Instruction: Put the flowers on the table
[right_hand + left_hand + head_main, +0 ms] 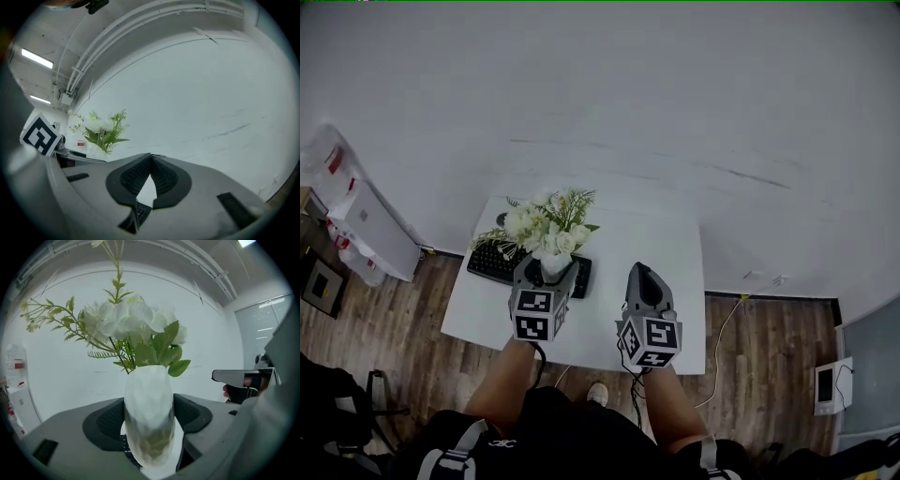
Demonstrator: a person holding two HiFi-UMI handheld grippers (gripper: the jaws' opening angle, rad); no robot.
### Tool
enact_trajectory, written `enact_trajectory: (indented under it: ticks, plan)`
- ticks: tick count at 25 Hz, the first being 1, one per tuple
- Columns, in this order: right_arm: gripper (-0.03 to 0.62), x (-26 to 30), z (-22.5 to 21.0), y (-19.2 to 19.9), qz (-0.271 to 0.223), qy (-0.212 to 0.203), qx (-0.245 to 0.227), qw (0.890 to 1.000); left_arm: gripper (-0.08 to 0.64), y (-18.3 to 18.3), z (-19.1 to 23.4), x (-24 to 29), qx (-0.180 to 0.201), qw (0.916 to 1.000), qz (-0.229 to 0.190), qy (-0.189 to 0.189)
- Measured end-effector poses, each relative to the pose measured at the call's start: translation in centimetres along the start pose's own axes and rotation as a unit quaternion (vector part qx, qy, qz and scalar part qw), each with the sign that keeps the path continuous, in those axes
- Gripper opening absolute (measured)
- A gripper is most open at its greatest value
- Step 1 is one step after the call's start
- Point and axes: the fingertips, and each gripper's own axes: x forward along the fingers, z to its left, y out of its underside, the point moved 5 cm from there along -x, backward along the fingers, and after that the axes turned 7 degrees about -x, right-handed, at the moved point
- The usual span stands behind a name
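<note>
Jaws: left gripper (551, 274) clamps flower vase (149, 411), right gripper (150, 158) closed | white table (623, 242) (keyboard (491, 262)) | wood floor (769, 339)

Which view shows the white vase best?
The left gripper view: the vase fills the centre, in the left tongs. The head view shows only its top under the flowers; the right gripper view, a small part.

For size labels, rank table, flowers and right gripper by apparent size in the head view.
1. table
2. flowers
3. right gripper, though it sits nearer the camera, so its rank against the flowers is unsure.
</note>
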Motion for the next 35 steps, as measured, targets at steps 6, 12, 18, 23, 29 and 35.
enact_trajectory:
  ticks: [6,12,18,23,29,35]
  plan:
    - [0.003,3.1,0.1,1.0,0.010,0.025,0.008,1.000,0.334,0.0,2.8,4.1,0.001,0.9997,0.006,0.022]
    - [0.003,5.9,-0.5,1.3,0.018,0.067,0.003,0.998,0.334,-0.6,5.2,9.5,0.002,0.9983,0.002,0.057]
    - [0.003,6.5,-2.7,2.2,0.035,0.125,-0.003,0.992,0.334,-0.6,5.5,15.8,0.009,0.9945,-0.002,0.104]
    - [0.003,5.2,-4.7,3.7,0.057,0.186,-0.001,0.981,0.334,-0.2,4.5,21.1,0.027,0.9886,-0.010,0.148]
    - [0.003,4.3,-8.0,5.7,0.079,0.247,0.012,0.966,0.334,0.9,1.9,28.3,0.055,0.9781,-0.018,0.200]
    - [0.003,3.9,-9.4,7.6,0.106,0.278,0.015,0.955,0.334,2.8,-0.1,34.2,0.082,0.9646,-0.029,0.249]
